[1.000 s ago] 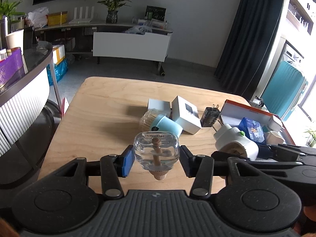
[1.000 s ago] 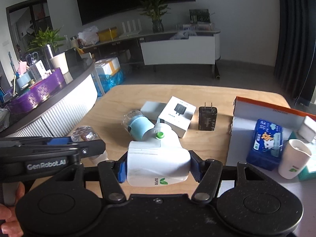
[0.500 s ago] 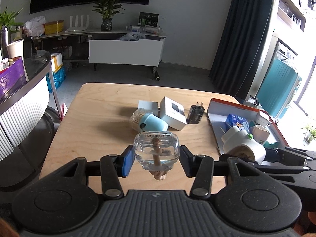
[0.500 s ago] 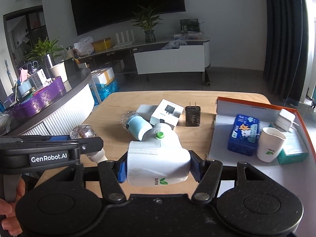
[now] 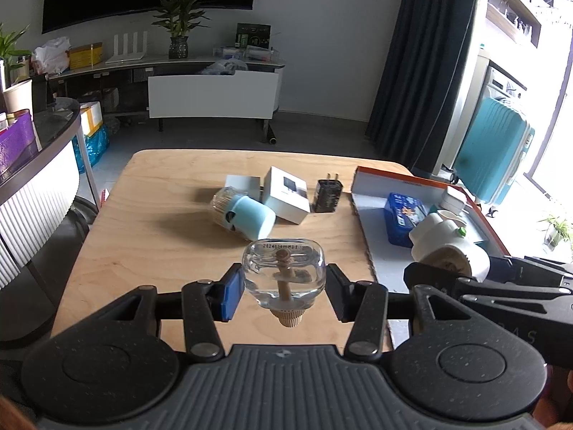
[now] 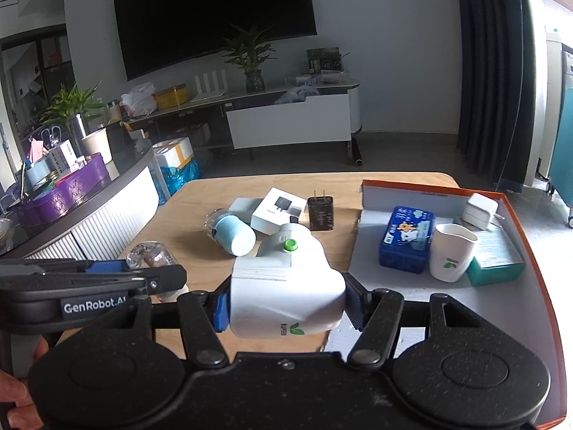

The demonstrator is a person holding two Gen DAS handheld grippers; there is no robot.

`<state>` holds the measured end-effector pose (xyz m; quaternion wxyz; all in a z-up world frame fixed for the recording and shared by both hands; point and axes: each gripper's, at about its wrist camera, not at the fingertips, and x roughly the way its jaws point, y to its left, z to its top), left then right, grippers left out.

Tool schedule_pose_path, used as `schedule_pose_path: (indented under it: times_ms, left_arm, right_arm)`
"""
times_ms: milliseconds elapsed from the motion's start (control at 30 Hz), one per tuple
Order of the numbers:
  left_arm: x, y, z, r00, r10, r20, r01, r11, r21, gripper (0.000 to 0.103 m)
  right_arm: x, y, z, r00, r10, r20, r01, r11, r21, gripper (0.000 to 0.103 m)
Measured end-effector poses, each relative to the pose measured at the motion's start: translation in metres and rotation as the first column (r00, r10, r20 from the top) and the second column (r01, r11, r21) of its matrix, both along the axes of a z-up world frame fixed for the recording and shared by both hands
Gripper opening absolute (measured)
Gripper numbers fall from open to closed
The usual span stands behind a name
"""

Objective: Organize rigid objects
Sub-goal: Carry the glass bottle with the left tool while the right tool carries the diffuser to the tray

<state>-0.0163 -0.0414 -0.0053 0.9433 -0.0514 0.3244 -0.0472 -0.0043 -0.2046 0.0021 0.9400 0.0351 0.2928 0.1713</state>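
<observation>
My left gripper (image 5: 284, 288) is shut on a clear glass bottle (image 5: 284, 272) with a wooden stopper, held above the wooden table (image 5: 150, 236). My right gripper (image 6: 286, 301) is shut on a white device (image 6: 286, 286) with a green button, held above the near left edge of the orange-rimmed tray (image 6: 515, 308). The white device also shows in the left wrist view (image 5: 447, 251). On the table lie a light blue capped jar (image 5: 243, 215), a white box (image 5: 286, 193) and a black charger (image 5: 327, 195).
The tray holds a blue box (image 6: 406, 238), a white cup (image 6: 451, 252), a teal box (image 6: 496, 258) and a white adapter (image 6: 480, 209). A curved counter (image 5: 35, 179) stands left of the table. A teal suitcase (image 5: 494, 150) stands at the right.
Both grippers have pulled back and risen with their objects still held. The right gripper has shifted right toward the tray.
</observation>
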Motion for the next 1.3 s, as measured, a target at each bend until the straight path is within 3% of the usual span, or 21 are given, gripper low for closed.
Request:
schedule_pose_path:
  times_ms: [1300]
  left_arm:
    - [0.003,-0.075,0.000,0.987,-0.162,-0.006,0.162,0.987,0.000,0.050]
  right_arm:
    - [-0.020,-0.075,0.007,0.985,-0.166,0.044,0.165,0.986,0.029,0.072]
